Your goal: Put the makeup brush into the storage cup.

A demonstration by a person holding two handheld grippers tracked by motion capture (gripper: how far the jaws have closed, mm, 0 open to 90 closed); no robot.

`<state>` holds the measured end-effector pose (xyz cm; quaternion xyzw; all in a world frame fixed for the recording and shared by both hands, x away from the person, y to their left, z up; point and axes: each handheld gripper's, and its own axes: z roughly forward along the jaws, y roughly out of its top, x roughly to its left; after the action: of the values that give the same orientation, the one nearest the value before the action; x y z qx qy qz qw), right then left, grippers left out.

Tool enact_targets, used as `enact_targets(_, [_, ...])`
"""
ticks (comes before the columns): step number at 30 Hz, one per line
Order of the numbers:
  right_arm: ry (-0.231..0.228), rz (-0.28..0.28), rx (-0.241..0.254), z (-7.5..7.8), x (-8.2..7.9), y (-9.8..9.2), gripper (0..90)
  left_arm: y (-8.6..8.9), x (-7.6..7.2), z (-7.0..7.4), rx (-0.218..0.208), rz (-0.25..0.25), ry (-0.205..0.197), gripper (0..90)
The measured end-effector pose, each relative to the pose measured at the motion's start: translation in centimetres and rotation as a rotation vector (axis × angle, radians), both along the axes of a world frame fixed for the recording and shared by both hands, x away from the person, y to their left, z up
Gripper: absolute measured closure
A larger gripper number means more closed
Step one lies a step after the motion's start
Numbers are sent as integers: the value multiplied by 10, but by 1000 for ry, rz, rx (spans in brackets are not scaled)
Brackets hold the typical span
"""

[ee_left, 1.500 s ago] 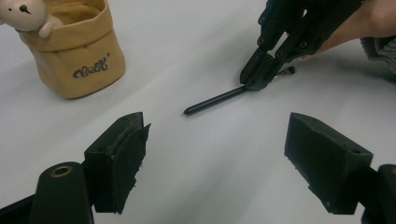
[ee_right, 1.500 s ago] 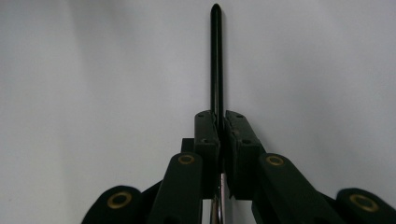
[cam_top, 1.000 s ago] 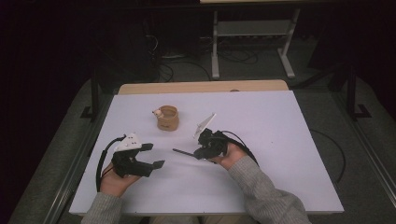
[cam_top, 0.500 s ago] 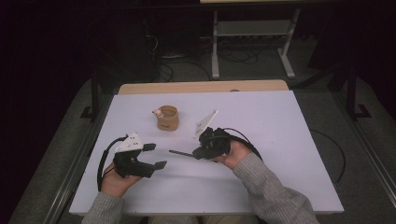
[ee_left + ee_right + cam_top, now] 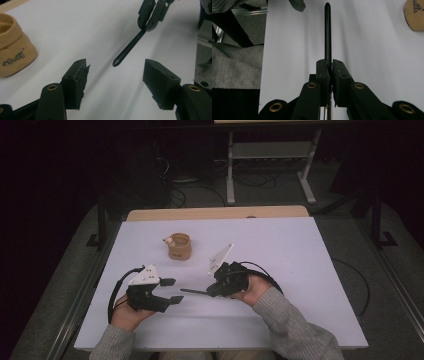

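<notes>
Pointing toward the left claw (image 5: 173, 290), a slim black pen (image 5: 194, 291) juts from the right claw (image 5: 216, 290), whose jaws are pressed together on its rear end, holding it above the white bench (image 5: 300, 270). The left claw's jaws have just been closing yet are spread, with the pen tip just ahead of the gap, so the handover seems barely begun. Beyond both claws a tan fabric pouch (image 5: 179, 246) stands open; its contents cannot be made out.

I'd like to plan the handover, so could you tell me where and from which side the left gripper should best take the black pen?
Probably the pen's free front part, near the tip. The right gripper clamps its rear and holds it roughly level above the table, tip towards the left gripper. Those jaws, just closing, stand apart, nothing between them; come from the tip end, one jaw either side.
</notes>
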<state>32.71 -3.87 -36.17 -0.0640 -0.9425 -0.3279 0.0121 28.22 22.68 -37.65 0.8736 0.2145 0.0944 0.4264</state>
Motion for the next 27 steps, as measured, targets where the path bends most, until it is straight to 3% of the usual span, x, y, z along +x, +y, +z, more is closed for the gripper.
enact_targets(11, [-6, 39, -1, 13, -3, -2, 834, -22, 6, 15, 79, -129, 6, 485])
enact_targets(20, [0, 98, -18, 9, -8, 2, 834, -41, 8, 19, 164, -247, 84, 639])
enact_targets(27, [6, 124, -14, 7, -11, 2, 834, -50, 10, 15, 188, -292, 135, 757])
